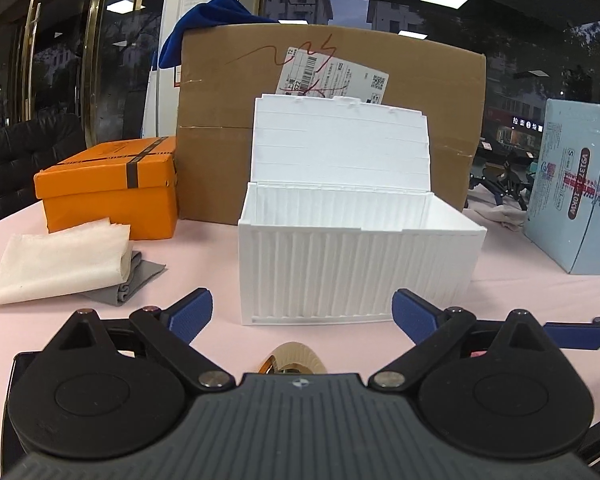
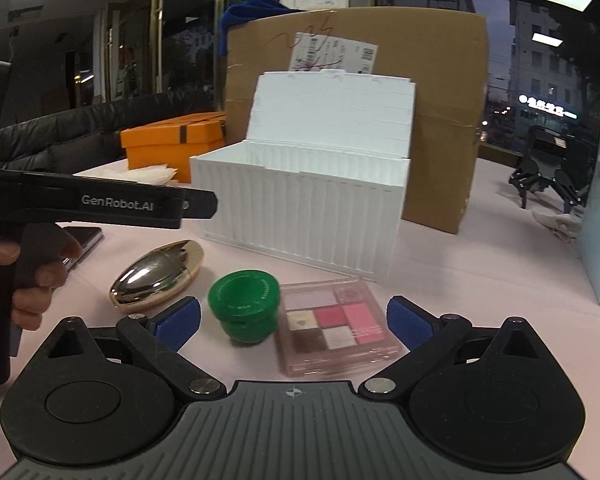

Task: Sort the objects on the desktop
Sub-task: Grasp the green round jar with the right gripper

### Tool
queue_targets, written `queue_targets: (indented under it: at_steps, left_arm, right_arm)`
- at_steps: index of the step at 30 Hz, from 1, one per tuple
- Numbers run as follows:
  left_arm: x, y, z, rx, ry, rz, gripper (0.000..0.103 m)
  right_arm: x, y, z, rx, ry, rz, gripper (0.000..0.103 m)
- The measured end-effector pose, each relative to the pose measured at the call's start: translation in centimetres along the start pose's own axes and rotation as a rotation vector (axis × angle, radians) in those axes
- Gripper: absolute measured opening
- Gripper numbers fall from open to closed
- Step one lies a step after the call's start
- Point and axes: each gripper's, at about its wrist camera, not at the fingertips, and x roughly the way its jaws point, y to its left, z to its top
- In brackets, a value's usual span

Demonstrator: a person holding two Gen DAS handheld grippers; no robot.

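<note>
A white ribbed storage box (image 1: pixel 356 272) stands on the pink tabletop with its lid up. My left gripper (image 1: pixel 302 312) is open just in front of it, with nothing between its fingers. A gold oval case (image 1: pixel 296 356) peeks out under that gripper. In the right wrist view the same box (image 2: pixel 300 216) stands behind a gold oval case (image 2: pixel 156 276), a green jar (image 2: pixel 244 300) and an eyeshadow palette (image 2: pixel 332 328). My right gripper (image 2: pixel 294 320) is open, with the jar and palette lying between its fingers, untouched. A hand (image 2: pixel 32 276) holds the left tool's black body (image 2: pixel 116 204).
An orange box (image 1: pixel 108 184), a large cardboard box (image 1: pixel 332 80) with a blue cloth (image 1: pixel 204 20) on top, and a light blue carton (image 1: pixel 576 192) stand around the white box. Folded white and grey cloths (image 1: pixel 64 264) lie at the left. A dark phone (image 2: pixel 84 240) lies near the hand.
</note>
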Motion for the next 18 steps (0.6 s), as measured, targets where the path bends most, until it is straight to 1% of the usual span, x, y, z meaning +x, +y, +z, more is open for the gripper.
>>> queue_targets:
  at_steps: [1,4,6,7,11,16,18]
  left_arm:
    - [0.2,0.0,-0.2,0.007,0.008,0.006,0.097]
    - [0.5,0.3,-0.6,0.01,0.026,0.013,0.097]
    - [0.8,0.5,-0.6,-0.01,0.038,0.011,0.097]
    - [0.8,0.8,-0.6,-0.027,0.043,0.005,0.097]
    - [1.1,1.8,-0.7,-0.079,0.061,0.014,0.097]
    - [1.3,2.0,-0.8,-0.088,0.072,0.015,0.097]
    - [1.4,2.0,-0.7,-0.094,0.074,0.012,0.097]
  right_arm:
    - [0.6,0.4,0.2,-0.007,0.015,0.013,0.1]
    - [2.1,1.4,0.7,-0.022,0.061,0.033,0.089]
    - [2.9,1.9,0.9,-0.036,0.082,0.036,0.087]
    - [3.2,2.1,0.9,-0.043,0.089,0.035,0.084]
    - [4.1,2.7,1.1,-0.046,0.127,0.038,0.065]
    - [4.9,2.9,1.4,-0.042,0.157,0.02,0.058]
    - [5.1,2.9,1.5,-0.034,0.163,0.016,0.058]
